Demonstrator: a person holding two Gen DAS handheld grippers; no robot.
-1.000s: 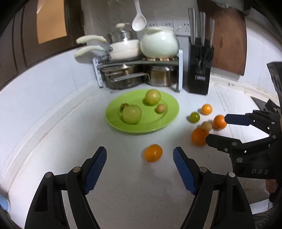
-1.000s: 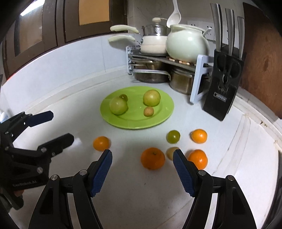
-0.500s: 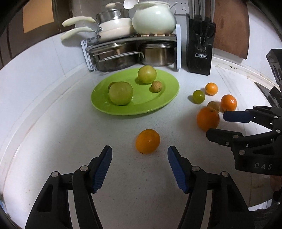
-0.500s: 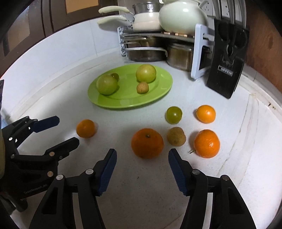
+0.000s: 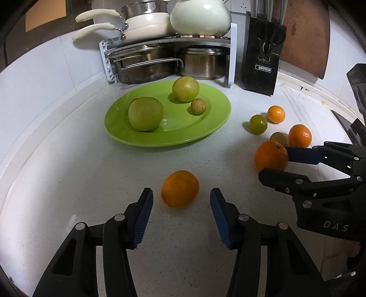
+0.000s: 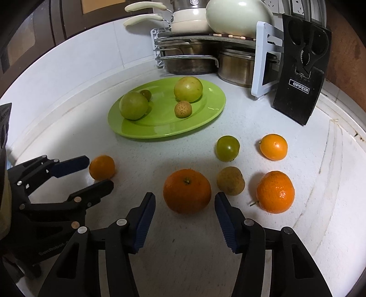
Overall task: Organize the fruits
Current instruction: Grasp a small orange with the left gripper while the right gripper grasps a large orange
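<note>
Here the left tool (image 5: 180, 201) gapes wide, a small orange (image 5: 180, 188) just ahead between its tips; likewise the right tool (image 6: 184, 203) gapes around a bigger orange (image 6: 187, 191), neither gripped, on the worktop (image 6: 183, 239).

White speckled countertop (image 5: 91, 182) runs to a tiled wall. A two-tier metal rack (image 5: 169, 41) with white end panels stands in the corner. Upper shelf: a cream pot (image 5: 200, 17) beside a white pan (image 5: 146, 24) with cream handles, a steel lid apparently resting on the pan. Lower shelf: two steel pots (image 6: 238, 66). Just right of the rack stands a black knife block (image 6: 302, 75) marked OPPEIN, holding scissors. A brown board (image 5: 304, 38) leans behind it.
</note>
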